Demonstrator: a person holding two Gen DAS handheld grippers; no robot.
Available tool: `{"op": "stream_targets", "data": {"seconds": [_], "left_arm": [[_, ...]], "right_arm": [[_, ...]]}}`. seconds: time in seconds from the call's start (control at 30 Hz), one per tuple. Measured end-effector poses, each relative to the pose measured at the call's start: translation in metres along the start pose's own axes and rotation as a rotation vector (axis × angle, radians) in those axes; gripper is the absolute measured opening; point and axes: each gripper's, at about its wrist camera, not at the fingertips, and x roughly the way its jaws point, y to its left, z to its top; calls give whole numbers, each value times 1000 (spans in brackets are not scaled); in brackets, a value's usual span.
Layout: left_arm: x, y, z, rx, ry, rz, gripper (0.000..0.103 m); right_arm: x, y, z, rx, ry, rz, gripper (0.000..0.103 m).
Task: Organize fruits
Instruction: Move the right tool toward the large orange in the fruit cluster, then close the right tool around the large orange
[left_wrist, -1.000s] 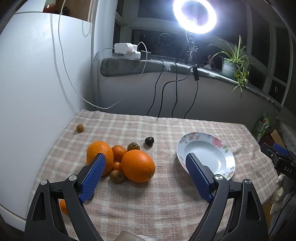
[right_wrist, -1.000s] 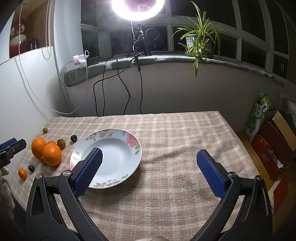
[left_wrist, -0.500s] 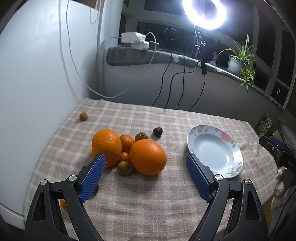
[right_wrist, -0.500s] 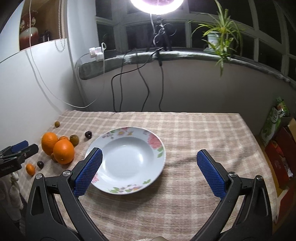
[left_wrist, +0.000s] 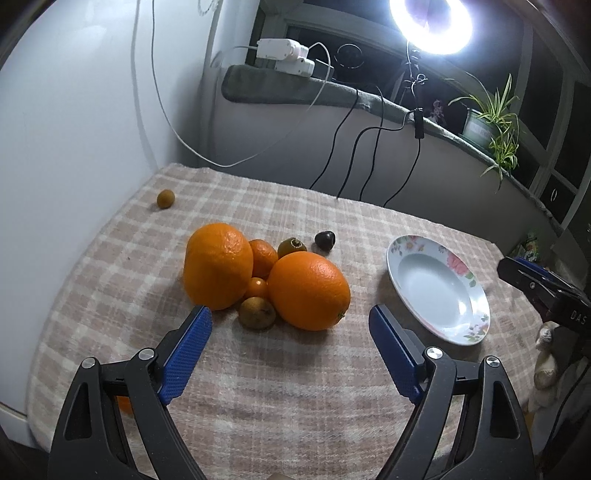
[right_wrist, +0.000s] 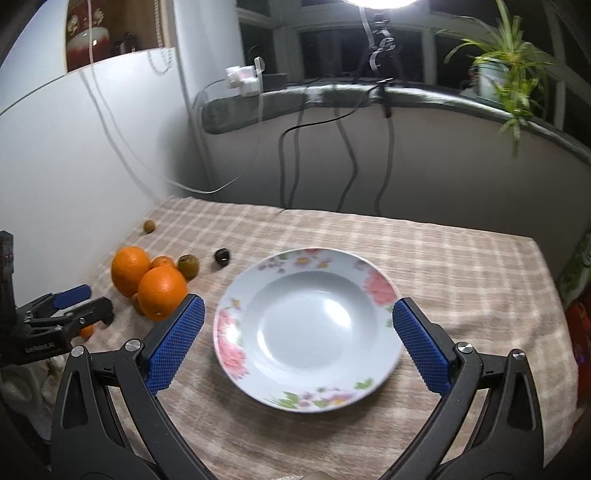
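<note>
Left claw spread wide, empty, just short of the fruit cluster on the tabletop; right claw spread, empty, over the plate. Best approach, I judge: centre on the near orange, clear the kiwi, close gently.

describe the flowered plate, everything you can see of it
The plate is a round, deep white dish, glossy like glazed ceramic, with pink roses and green leaves printed around its broad rim. Its well holds nothing. It lies flat and upright on the checked tablecloth, apart from the fruit pile on its left. In the right wrist view it sits between the open blue pads of the right tongs, which look not yet in contact, though that frame is blurred.
</note>
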Motion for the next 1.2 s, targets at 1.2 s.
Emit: {"op": "stream_targets", "data": {"seconds": [1.2], "left_arm": [[41, 3, -2, -54, 92, -110, 61]], "right_arm": [[120, 101, 27, -118, 375, 441, 79]]}}
